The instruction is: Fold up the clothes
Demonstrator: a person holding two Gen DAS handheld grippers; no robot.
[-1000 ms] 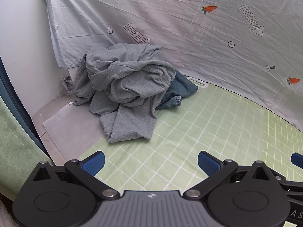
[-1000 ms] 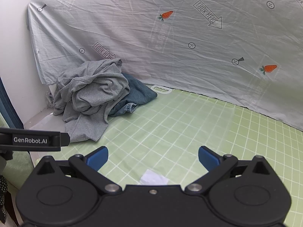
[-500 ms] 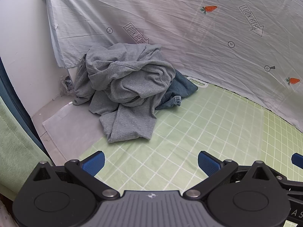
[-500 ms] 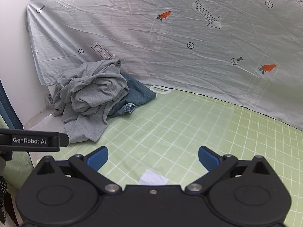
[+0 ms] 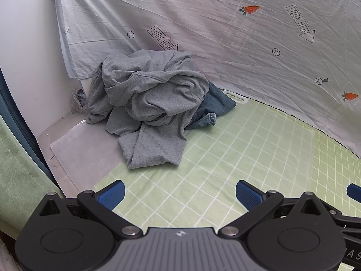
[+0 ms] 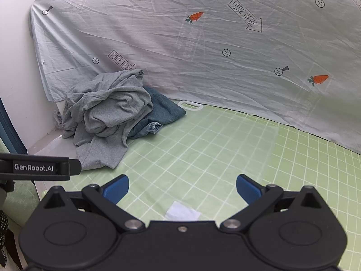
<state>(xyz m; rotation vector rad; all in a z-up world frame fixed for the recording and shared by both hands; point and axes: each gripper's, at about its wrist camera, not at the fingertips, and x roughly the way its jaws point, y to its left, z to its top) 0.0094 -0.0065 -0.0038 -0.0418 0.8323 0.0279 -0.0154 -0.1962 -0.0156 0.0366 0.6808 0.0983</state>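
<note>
The clothes lie in one crumpled pile at the far left of the green grid mat [image 5: 237, 149], against the hanging sheet, well apart from both grippers and ahead-left of their fingers. Two garments can be counted: one grey garment [image 5: 153, 103] on top, with a flat portion spilling toward the near side, and one blue denim garment [image 5: 214, 106] beneath it, protruding to the right with a cuffed end resting on the mat. From the right wrist view the same grey garment [image 6: 108, 115] and denim garment [image 6: 162, 110] sit at far left. The left gripper [image 5: 179, 193] has its two blue fingers spread wide, holding nothing, above bare mat. The right gripper [image 6: 182, 186] is likewise spread wide and empty; one small white paper scrap [image 6: 182, 212] lies on the mat just in front of its body. A black bar labelled GenRobot.AI [image 6: 36, 167] enters the right wrist view from the left edge. One white plastic hanger-like piece [image 6: 190, 106] lies at the mat's far edge just right of the denim. A printed grey sheet [image 5: 225, 45], with carrots and arrows, forms the backdrop. A white wall [image 5: 27, 56] bounds the left. Nothing lies between the fingers and the pile.
</note>
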